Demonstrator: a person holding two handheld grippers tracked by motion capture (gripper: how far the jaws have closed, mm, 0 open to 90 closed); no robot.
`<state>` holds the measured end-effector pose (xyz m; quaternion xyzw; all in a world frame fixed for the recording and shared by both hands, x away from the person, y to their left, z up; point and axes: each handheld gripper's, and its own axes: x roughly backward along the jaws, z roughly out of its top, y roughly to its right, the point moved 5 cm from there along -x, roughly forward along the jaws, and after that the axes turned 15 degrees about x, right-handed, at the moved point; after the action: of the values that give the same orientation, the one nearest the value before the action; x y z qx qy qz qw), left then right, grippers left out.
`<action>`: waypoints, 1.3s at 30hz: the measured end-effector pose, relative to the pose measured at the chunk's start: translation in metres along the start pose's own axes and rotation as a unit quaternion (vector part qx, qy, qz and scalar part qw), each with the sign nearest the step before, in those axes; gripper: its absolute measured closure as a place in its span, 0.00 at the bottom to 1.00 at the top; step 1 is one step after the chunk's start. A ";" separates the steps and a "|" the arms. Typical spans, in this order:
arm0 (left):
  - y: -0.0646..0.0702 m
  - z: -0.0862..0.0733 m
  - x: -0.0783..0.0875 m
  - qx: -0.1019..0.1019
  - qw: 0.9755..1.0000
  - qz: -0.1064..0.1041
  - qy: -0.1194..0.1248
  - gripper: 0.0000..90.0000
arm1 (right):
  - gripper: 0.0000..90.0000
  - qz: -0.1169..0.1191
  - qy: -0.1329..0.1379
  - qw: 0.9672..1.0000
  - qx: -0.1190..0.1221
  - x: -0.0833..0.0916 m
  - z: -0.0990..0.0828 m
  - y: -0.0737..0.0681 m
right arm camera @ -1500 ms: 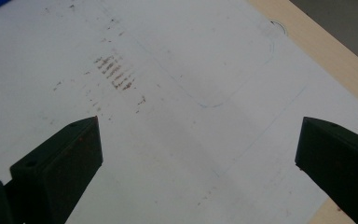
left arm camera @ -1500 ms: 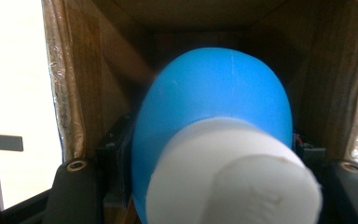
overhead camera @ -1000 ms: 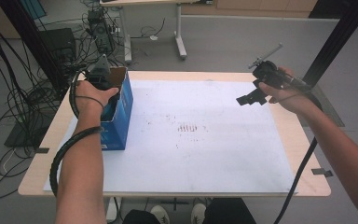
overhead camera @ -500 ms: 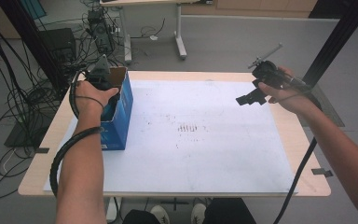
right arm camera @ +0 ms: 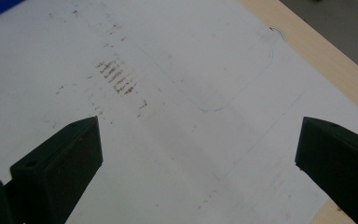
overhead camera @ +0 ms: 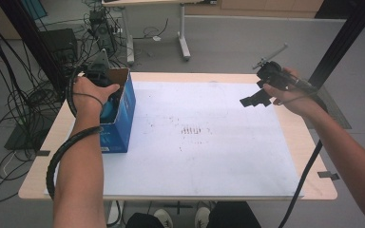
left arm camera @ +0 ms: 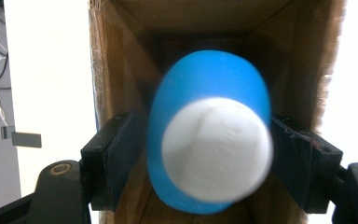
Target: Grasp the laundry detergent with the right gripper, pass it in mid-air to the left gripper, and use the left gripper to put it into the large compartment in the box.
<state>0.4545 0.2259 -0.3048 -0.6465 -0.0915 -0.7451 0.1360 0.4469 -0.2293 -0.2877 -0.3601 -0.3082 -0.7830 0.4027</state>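
Observation:
A blue cardboard box [overhead camera: 123, 114] stands open-topped at the table's left edge. My left gripper [left arm camera: 205, 154] points down into it, between its brown inner walls [left arm camera: 116, 70]. A blurred blue object with a white end [left arm camera: 214, 140] sits between the jaws. The jaws have just been opening, and a thin gap shows on each side of the object, so the pads do not press on it. My right gripper [overhead camera: 252, 100] hangs above the right part of the white sheet [overhead camera: 195, 156], its jaws wide apart with nothing between them [right arm camera: 198, 158].
The white sheet covers most of the wooden table [overhead camera: 313, 185] and bears brown smudges [overhead camera: 192, 129] at its middle. Cables and a black stand [overhead camera: 57, 42] crowd the floor to the left. A black post [overhead camera: 342, 42] rises at the right.

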 end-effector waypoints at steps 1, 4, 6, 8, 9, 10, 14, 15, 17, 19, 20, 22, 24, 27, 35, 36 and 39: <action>0.000 -0.001 0.002 -0.003 1.000 0.001 0.002 0.29 | 0.01 0.000 0.001 1.000 0.001 0.000 0.001 0.000; 0.000 -0.003 0.011 -0.004 1.000 0.002 0.003 0.29 | 0.01 0.001 0.001 1.000 0.002 0.000 0.002 -0.001; -0.002 -0.004 0.016 0.000 1.000 0.005 0.006 0.28 | 0.01 0.002 0.002 1.000 0.002 0.000 0.003 -0.002; -0.004 -0.005 0.024 0.004 1.000 0.003 0.011 0.27 | 0.01 0.003 0.002 1.000 0.002 -0.001 0.005 -0.003; -0.004 -0.005 0.027 0.004 1.000 0.002 0.014 0.26 | 0.01 0.003 0.002 1.000 0.003 -0.001 0.005 -0.003; -0.005 -0.005 0.032 0.004 1.000 0.002 0.018 0.26 | 0.01 0.003 0.002 1.000 0.003 -0.001 0.005 -0.003; -0.001 -0.005 0.048 0.000 0.999 -0.001 0.034 0.24 | 0.01 0.007 -0.003 1.000 0.005 -0.003 0.007 -0.003; 0.001 -0.005 0.052 -0.003 0.999 -0.001 0.037 0.22 | 0.01 0.006 -0.005 1.000 0.005 -0.003 0.008 -0.002; 0.008 -0.004 0.058 -0.007 0.999 -0.002 0.044 0.21 | 0.01 0.005 -0.005 1.000 0.006 -0.003 0.009 -0.001; 0.016 -0.003 0.064 -0.015 0.999 -0.006 0.045 0.20 | 0.01 0.006 -0.007 1.000 0.005 -0.004 0.010 0.001; 0.021 -0.003 0.066 -0.019 0.999 -0.006 0.046 0.17 | 0.01 0.005 -0.009 1.000 0.005 -0.006 0.011 0.003; 0.033 -0.002 0.071 -0.027 0.998 -0.010 0.052 0.16 | 0.01 0.006 -0.011 1.000 0.005 -0.007 0.011 0.004; 0.046 0.000 0.074 -0.037 0.998 -0.016 0.056 0.14 | 0.01 0.007 -0.015 1.000 0.007 -0.008 0.011 0.005; 0.066 0.003 0.077 -0.054 0.996 -0.025 0.060 0.12 | 0.01 0.010 -0.020 1.000 0.010 -0.010 0.011 0.006; 0.115 0.013 0.068 -0.091 0.993 -0.038 0.058 0.10 | 0.01 0.011 -0.026 1.000 0.003 -0.012 0.003 0.016; 0.120 0.014 0.066 -0.095 0.993 -0.038 0.055 0.10 | 0.01 0.012 -0.031 0.999 0.002 -0.012 0.001 0.017; 0.139 0.015 0.061 -0.107 0.992 -0.040 0.054 0.09 | 0.01 0.013 -0.033 0.999 0.003 -0.011 -0.001 0.019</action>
<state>0.5056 0.0937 -0.2479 -0.6122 -0.0298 -0.7891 0.0408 0.4670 -0.2347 -0.2940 -0.3884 -0.3186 -0.7646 0.4038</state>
